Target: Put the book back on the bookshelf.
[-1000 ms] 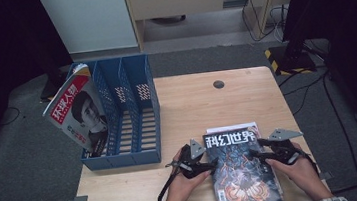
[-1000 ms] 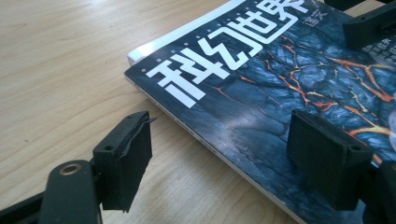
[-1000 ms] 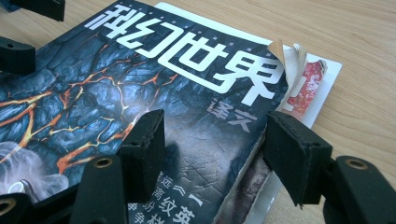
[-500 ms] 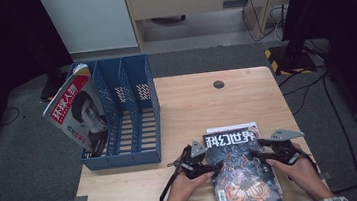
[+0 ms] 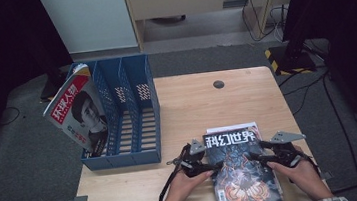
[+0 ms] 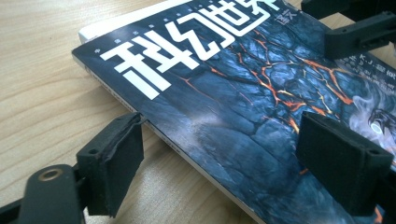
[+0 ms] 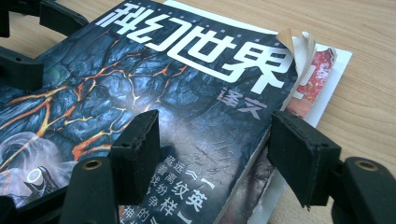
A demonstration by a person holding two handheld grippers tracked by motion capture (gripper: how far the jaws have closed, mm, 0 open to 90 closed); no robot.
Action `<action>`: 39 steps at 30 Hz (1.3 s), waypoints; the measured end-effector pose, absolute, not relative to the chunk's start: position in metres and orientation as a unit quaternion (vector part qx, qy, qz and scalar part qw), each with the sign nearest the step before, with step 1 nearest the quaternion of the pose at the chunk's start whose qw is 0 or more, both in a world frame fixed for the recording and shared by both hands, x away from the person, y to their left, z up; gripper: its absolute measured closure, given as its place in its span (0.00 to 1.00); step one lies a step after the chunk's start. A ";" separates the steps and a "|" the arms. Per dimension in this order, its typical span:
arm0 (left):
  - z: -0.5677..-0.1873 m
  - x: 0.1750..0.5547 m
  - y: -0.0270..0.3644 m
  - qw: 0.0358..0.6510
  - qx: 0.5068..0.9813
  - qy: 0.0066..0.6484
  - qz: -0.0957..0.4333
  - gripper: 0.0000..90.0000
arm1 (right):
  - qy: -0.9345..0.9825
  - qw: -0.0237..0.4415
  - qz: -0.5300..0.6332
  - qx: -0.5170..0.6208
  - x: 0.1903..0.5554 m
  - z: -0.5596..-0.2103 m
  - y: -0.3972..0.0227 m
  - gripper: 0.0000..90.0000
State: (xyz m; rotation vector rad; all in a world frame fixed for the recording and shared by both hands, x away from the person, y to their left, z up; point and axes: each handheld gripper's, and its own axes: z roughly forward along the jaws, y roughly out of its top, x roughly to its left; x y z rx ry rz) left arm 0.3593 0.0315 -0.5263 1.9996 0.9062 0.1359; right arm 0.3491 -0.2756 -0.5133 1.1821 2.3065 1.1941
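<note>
The dark lava-cover magazine point(image 5: 241, 169) lies on top of another magazine point(image 7: 322, 79) at the near edge of the wooden table point(image 5: 187, 109), and the left gripper point(image 6: 219, 154) and right gripper point(image 7: 215, 149) each straddle one of its side edges with jaws spread wide, gripping nothing. The step in hand looks like taking hold of it. Next, each gripper probably needs one jaw slid under the cover's edge before closing, perhaps to carry it to the blue file rack point(image 5: 132, 110), where a red-titled magazine point(image 5: 77, 113) leans.
</note>
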 end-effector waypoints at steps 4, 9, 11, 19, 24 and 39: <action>-0.526 0.360 0.031 0.452 0.809 0.371 0.054 0.17 | 0.801 0.144 0.414 0.408 0.349 -0.513 -0.276 0.38; -0.528 0.362 0.032 0.454 0.805 0.379 0.043 0.16 | 0.799 0.146 0.414 0.411 0.348 -0.514 -0.275 0.37; -0.529 0.363 0.032 0.457 0.802 0.382 0.036 0.16 | 0.800 0.151 0.412 0.408 0.347 -0.514 -0.274 0.37; -0.530 0.365 0.034 0.461 0.799 0.384 0.026 0.16 | 0.798 0.145 0.412 0.414 0.348 -0.513 -0.273 0.36; -0.531 0.366 0.033 0.462 0.797 0.389 0.014 0.18 | 0.799 0.142 0.412 0.414 0.349 -0.513 -0.274 0.36; -0.502 0.364 0.037 0.507 0.772 0.383 0.022 0.35 | 0.797 0.140 0.411 0.420 0.349 -0.513 -0.274 0.36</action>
